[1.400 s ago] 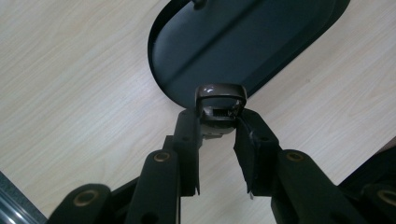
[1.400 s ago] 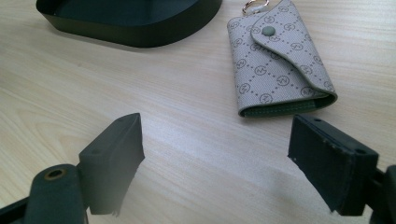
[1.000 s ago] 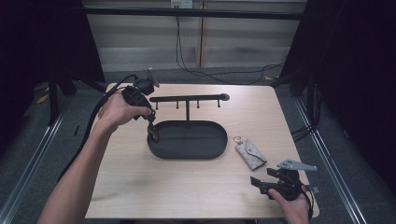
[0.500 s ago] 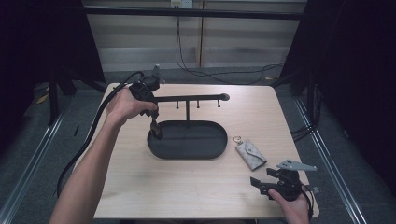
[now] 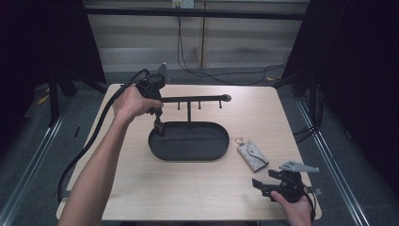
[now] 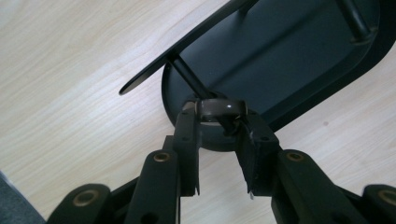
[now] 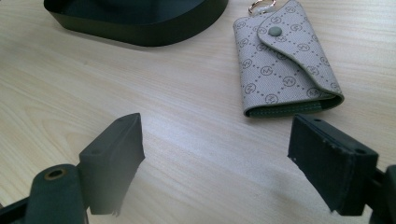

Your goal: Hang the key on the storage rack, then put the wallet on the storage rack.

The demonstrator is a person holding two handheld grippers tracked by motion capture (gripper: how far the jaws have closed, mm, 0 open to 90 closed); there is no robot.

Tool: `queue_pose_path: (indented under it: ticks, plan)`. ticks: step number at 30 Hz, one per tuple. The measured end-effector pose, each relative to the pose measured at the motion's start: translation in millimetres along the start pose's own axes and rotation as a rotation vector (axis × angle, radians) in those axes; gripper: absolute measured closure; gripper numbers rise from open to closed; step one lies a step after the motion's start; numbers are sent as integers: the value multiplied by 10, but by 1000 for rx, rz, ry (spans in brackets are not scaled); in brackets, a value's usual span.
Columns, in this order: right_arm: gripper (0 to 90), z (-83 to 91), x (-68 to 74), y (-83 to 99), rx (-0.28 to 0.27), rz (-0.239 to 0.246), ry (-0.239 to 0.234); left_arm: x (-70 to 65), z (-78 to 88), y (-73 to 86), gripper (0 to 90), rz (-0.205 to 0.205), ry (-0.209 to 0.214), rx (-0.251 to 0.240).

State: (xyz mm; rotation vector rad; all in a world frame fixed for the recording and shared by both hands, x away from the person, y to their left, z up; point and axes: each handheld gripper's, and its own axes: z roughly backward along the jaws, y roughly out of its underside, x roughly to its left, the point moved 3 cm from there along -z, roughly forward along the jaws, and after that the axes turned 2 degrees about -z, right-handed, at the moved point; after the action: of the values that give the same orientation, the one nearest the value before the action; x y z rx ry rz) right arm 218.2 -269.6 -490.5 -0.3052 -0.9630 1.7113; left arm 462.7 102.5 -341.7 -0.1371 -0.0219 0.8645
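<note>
Two grippers work our table (image 5: 141, 197): our left gripper (image 5: 159, 128) pinches a dark ring (image 6: 220, 108) above the black oval tray's (image 5: 188, 153) left end, while our right gripper (image 5: 269, 184) rests wide-jawed near the front right corner, beside the patterned key pouch (image 5: 252, 155).

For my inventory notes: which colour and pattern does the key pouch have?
The key pouch is light grey with a diamond grid and small round logos; the right gripper view shows it best.
</note>
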Motion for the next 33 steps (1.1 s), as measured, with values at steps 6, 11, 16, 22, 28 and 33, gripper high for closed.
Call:
queue_pose_path:
  ticks: [6, 11, 16, 22, 28, 33]
  plan:
    - [177, 0, -3, 0, 1, 0, -1, 8, -15, -16, 669, 10, -11, -12]
    - [177, -1, -3, -3, -1, -4, 2, 24, 34, 12, 512, 2, -19, -38]
    - [177, -21, -4, -11, 5, -12, 1, 37, 69, 92, 428, -3, 4, -64]
    - [177, -19, -9, -8, 5, -15, 7, 74, 89, 228, 344, -4, 48, -106]
    - [177, -23, -4, -8, 8, -7, 7, 120, 126, 369, 286, -9, 72, -159]
    - [177, -17, -5, -5, 5, -1, 7, 109, 136, 512, 255, -13, 90, -199]
